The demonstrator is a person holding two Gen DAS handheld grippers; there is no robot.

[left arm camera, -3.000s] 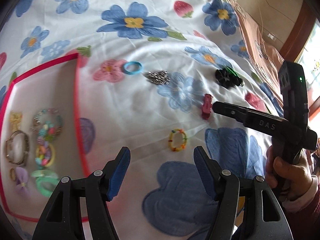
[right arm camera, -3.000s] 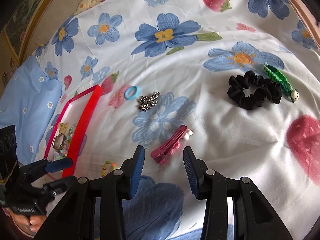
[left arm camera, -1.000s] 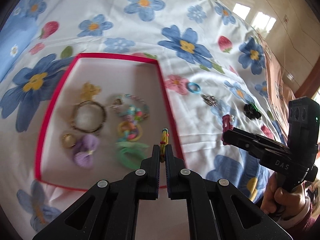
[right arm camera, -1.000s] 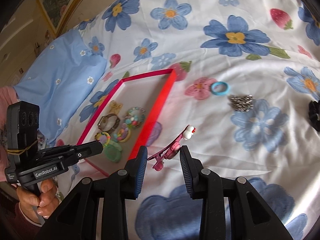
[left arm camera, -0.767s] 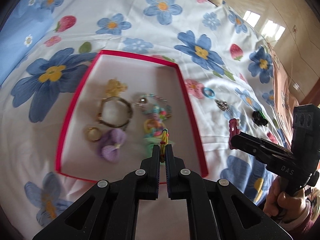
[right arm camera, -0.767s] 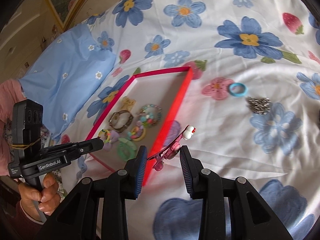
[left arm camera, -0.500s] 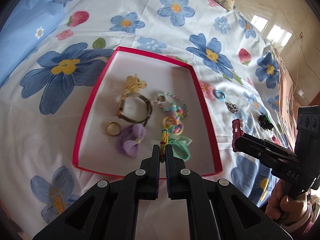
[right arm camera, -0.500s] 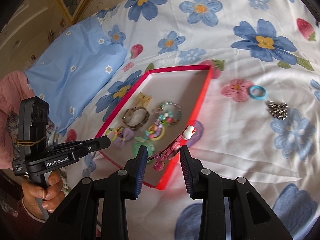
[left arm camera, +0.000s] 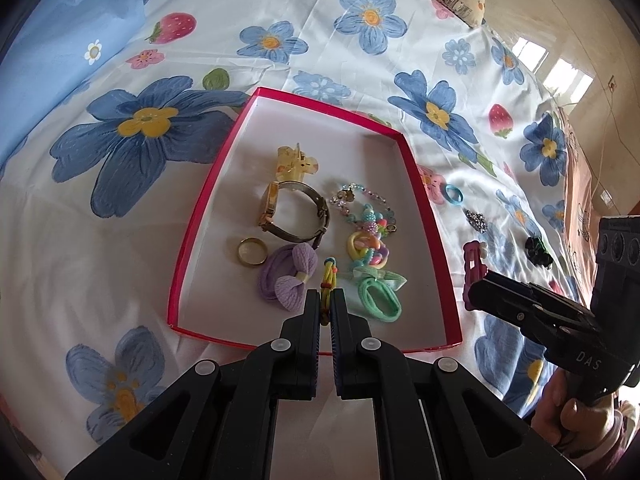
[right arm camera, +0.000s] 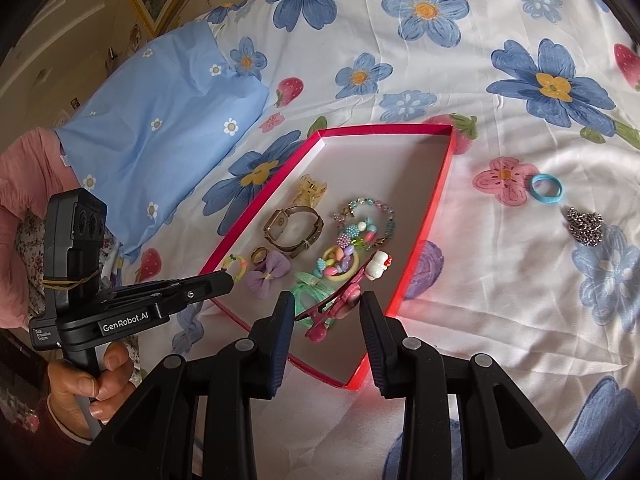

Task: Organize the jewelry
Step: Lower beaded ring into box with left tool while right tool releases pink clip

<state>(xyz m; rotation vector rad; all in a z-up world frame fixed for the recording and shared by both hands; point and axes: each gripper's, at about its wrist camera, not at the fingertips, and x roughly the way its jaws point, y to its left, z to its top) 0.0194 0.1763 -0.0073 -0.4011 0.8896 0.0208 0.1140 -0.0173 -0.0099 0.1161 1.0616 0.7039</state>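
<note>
A red-rimmed tray [left arm camera: 438, 240] [right arm camera: 436, 200] lies on the flowered sheet and holds a watch [left arm camera: 294, 216], a gold ring [left arm camera: 252, 251], a purple bow [left arm camera: 284, 280], bead bracelets [left arm camera: 366, 216] and a green hair tie [left arm camera: 378, 298]. My left gripper [left arm camera: 326, 304] is shut on a yellow beaded bracelet [left arm camera: 328, 280] above the tray's near part; it also shows in the right wrist view [right arm camera: 236, 268]. My right gripper [right arm camera: 326, 312] is shut on a pink hair clip [right arm camera: 344, 296] with a white charm, over the tray's near right corner.
On the sheet right of the tray lie a blue ring [right arm camera: 546, 189] [left arm camera: 454, 194], a silver chain heap [right arm camera: 586, 226] [left arm camera: 476, 220] and a black scrunchie [left arm camera: 536, 246]. A light blue pillow [right arm camera: 160, 112] lies to the left.
Both grippers have carried their items left from the open sheet to above the tray. The tray now sits central in both views.
</note>
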